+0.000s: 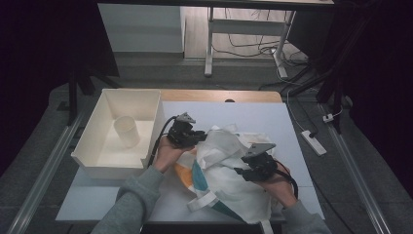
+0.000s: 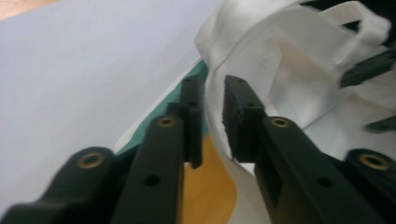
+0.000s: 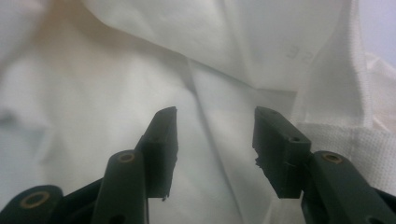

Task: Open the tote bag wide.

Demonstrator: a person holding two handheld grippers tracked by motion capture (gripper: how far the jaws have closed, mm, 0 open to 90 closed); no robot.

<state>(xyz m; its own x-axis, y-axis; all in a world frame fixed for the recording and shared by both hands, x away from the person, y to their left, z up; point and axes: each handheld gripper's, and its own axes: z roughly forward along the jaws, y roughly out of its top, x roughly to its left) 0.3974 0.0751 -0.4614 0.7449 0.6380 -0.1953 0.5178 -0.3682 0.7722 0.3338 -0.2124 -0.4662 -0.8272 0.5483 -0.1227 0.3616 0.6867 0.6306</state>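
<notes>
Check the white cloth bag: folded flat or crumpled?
Crumpled. The white cloth bag lies bunched in uneven folds on the table, straps loose, orange and teal showing.

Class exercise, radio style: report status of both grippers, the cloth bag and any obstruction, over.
Left gripper open, bag edge between its jaws. Right gripper open over the white bag. Cream bin stands clear at left.

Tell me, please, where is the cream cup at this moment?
In the high view the cream cup stands inside the white bin at the table's left side, left of the left gripper and the white bag.
</notes>
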